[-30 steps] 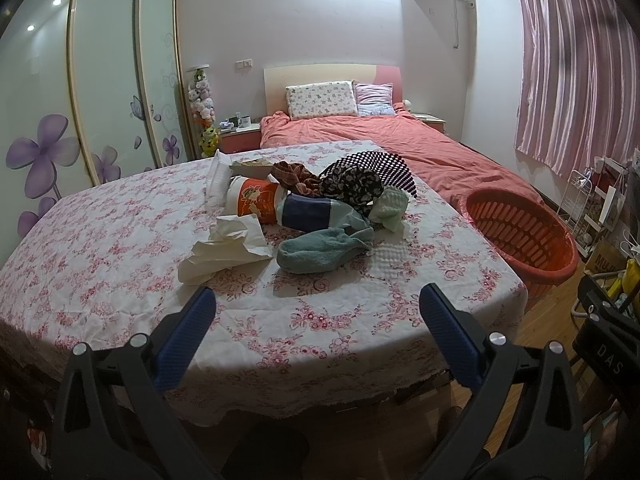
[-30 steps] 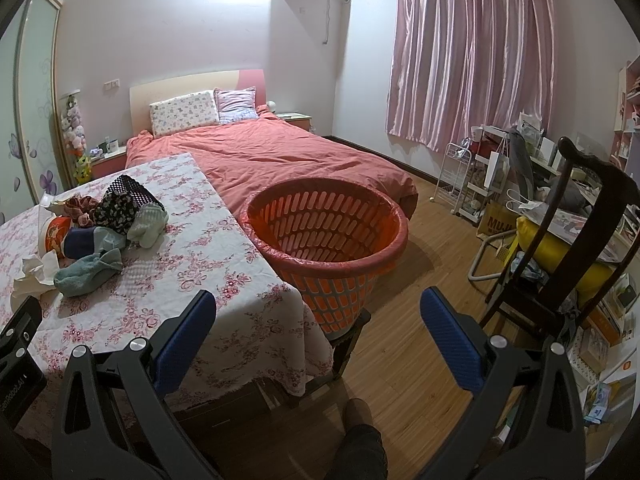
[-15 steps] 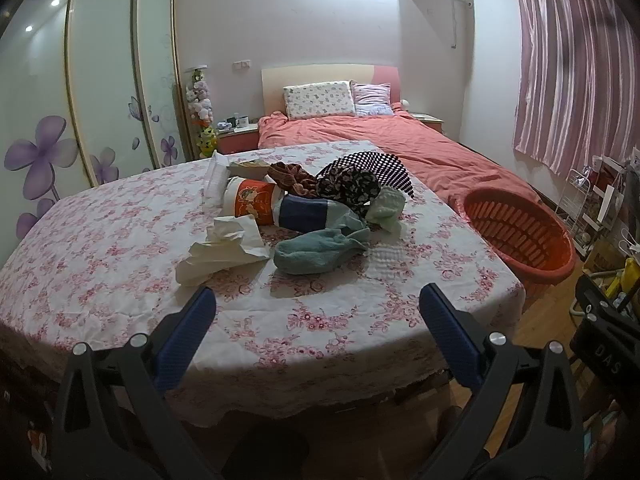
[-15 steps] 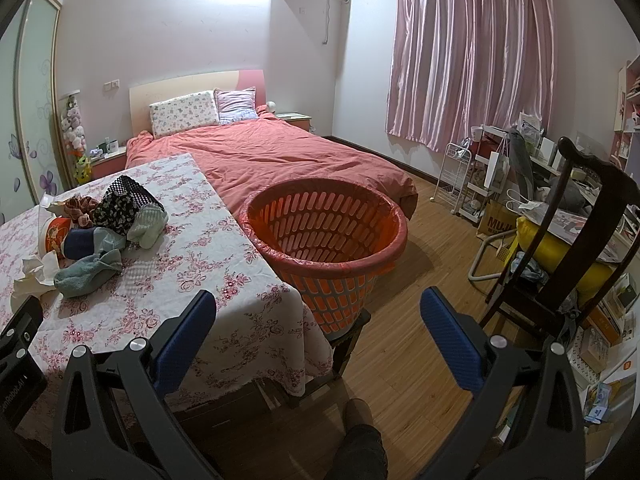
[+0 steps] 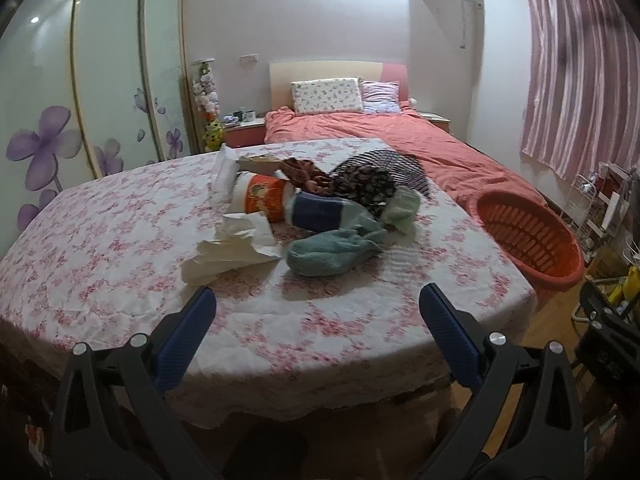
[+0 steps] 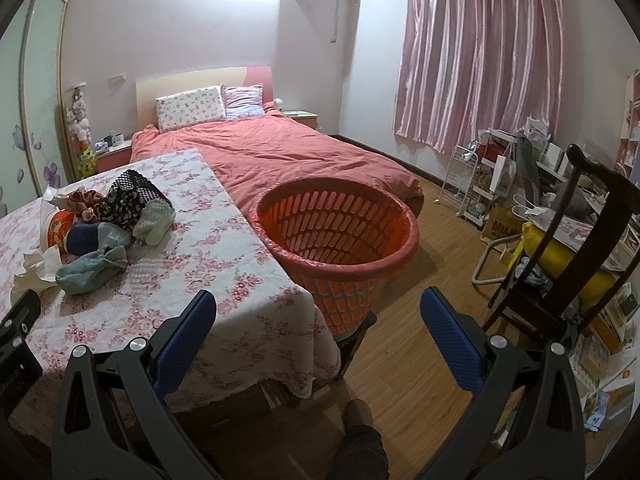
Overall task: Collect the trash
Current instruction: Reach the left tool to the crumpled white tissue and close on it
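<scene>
A pile lies mid-table on a floral tablecloth: crumpled white paper, an orange cup-shaped container on its side, a teal sock, a navy roll and dark patterned cloths. My left gripper is open and empty, over the table's near edge, short of the pile. My right gripper is open and empty, near the table's right corner, facing an orange slotted basket beside the table. The pile also shows in the right wrist view.
A bed with a coral duvet stands behind the table. A dark wooden chair and cluttered white racks stand at the right. Wardrobe doors line the left wall. Wood floor lies around the basket.
The left gripper has drifted slightly, so the pile sits a little lower and further left in its view. The right view is nearly unchanged. Both grippers stay open.
</scene>
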A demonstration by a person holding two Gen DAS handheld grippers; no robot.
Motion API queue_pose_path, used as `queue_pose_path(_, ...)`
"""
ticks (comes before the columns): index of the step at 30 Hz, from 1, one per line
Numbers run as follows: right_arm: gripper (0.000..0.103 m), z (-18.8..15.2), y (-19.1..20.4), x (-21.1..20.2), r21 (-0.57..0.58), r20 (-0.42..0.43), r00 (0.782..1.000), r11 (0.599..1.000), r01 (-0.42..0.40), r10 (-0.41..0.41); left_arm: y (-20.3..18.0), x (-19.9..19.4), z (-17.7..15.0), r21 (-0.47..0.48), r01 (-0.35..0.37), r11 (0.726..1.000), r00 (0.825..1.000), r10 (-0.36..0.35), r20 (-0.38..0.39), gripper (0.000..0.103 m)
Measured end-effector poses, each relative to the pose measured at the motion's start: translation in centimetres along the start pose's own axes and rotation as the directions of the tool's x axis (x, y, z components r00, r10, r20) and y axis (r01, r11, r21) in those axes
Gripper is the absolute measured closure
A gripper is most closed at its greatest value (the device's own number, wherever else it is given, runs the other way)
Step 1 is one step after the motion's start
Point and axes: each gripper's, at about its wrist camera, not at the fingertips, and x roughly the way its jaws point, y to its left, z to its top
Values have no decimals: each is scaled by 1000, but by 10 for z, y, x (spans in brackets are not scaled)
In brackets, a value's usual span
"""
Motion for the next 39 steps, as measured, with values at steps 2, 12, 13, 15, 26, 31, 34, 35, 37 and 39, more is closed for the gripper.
queue_pose_path(2,2,1,4,2,-3,-2,1000,1000,-12,12,13,7,3,-21,-28,999,1000,28,-6,4)
queue_pose_path(12,2,5,28,21,-24,-42,995,995,-92,91,95,64,25,-109,-102,989,994,98,-41,4)
queue_pose_path(13,2,6,29,21,-24,-44,994,995,-98,97,100,71,29,-112,-105,988,994,100,-46,4)
queue_pose_path(15,2,7,35,26,-23,-53,992,993,-114,113,109,86,35,-103,-106,989,993,100,-58,4)
queue_pose_path(26,2,9,75,37,-78,-94,982,982,-174,166,97,142,41,-42,29,999,988,-35,-153,12)
queue_pose_path(31,2,11,89,39,-106,-97,979,977,-188,178,103,156,35,-87,71,994,976,-87,-200,22)
queue_pose_path(34,2,11,97,42,-116,-99,978,974,-195,184,108,163,31,-109,89,990,968,-112,-226,31)
queue_pose_path(35,2,11,101,42,-120,-101,977,973,-200,188,110,166,29,-117,99,988,964,-125,-235,34)
queue_pose_path(37,3,11,105,42,-125,-102,975,970,-209,197,111,168,27,-122,101,987,964,-128,-233,36)
queue_pose_path(39,3,12,111,41,-133,-99,973,967,-219,207,113,166,28,-125,110,986,967,-135,-218,39)
